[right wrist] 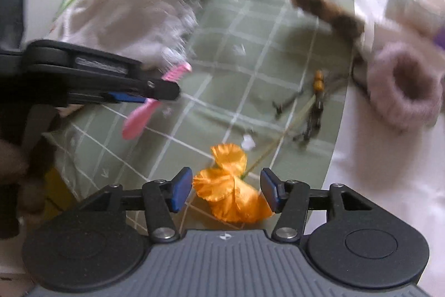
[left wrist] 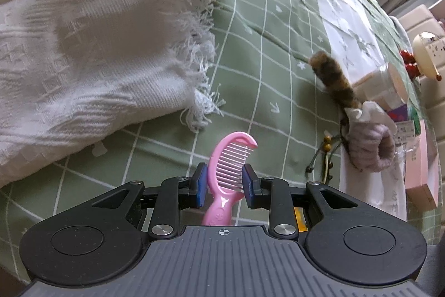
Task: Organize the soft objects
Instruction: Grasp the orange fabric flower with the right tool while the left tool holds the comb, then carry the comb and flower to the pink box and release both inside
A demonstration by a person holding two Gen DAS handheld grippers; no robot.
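Observation:
My left gripper (left wrist: 224, 177) is shut on a pink comb (left wrist: 228, 157), whose teeth point up and away, above a green checked bedcover (left wrist: 264, 60). In the right wrist view that same left gripper (right wrist: 167, 91) is seen from the side with the comb (right wrist: 139, 116) sticking out both ways. My right gripper (right wrist: 226, 183) stands open low over the bed. An orange fabric flower (right wrist: 230, 185) lies between its blue pads, and its thin stem runs off to the upper right. A white fringed blanket (left wrist: 97, 46) lies bunched at the left.
A brown furry tail-like toy (left wrist: 333, 80), a lilac knitted cuff (left wrist: 370, 149) and a beaded cord (left wrist: 328, 152) lie at the right on the bed. Near the bed's edge are a jar (left wrist: 389, 80), a pink box (left wrist: 422, 174) and a cream round ornament (left wrist: 425, 49).

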